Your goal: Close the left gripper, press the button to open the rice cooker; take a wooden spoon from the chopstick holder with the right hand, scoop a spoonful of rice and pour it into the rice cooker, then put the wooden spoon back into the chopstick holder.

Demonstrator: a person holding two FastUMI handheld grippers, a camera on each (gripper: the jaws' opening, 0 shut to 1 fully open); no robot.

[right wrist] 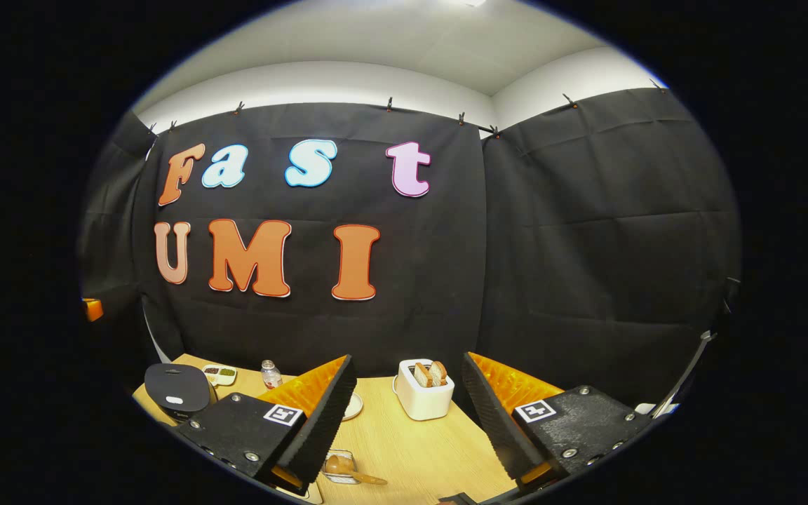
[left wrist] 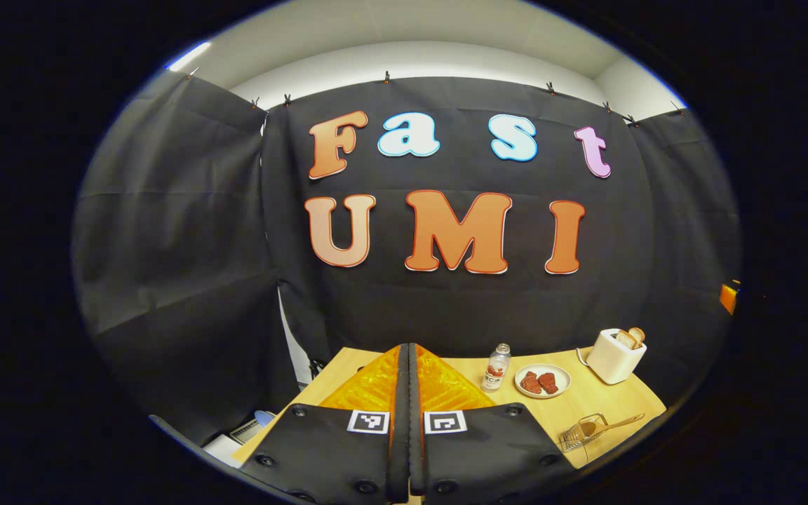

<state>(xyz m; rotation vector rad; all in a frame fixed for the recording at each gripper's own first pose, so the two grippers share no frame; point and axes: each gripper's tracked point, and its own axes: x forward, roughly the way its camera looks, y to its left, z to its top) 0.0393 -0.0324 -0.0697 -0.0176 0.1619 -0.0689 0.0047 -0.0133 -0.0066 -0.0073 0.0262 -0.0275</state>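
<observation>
Rice cooker (right wrist: 178, 389), lid down, at lower left of the right gripper view. Wooden spoon (right wrist: 348, 471) in wire holder (right wrist: 340, 466) at bottom. Toaster (right wrist: 425, 390) on table (right wrist: 411, 449) behind. Right gripper (right wrist: 409, 414) wide apart. Left gripper (left wrist: 409, 421) squeezed together, holding nothing.

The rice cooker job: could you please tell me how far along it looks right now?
Done: the left tongs are shut, ready for pressing. In hand: nothing yet; the right tongs are open and empty. Left: the rice cooker has its lid down, so the button press is pending, and the wooden spoon sits in the chopstick holder, so scooping, pouring and returning all remain.
</observation>
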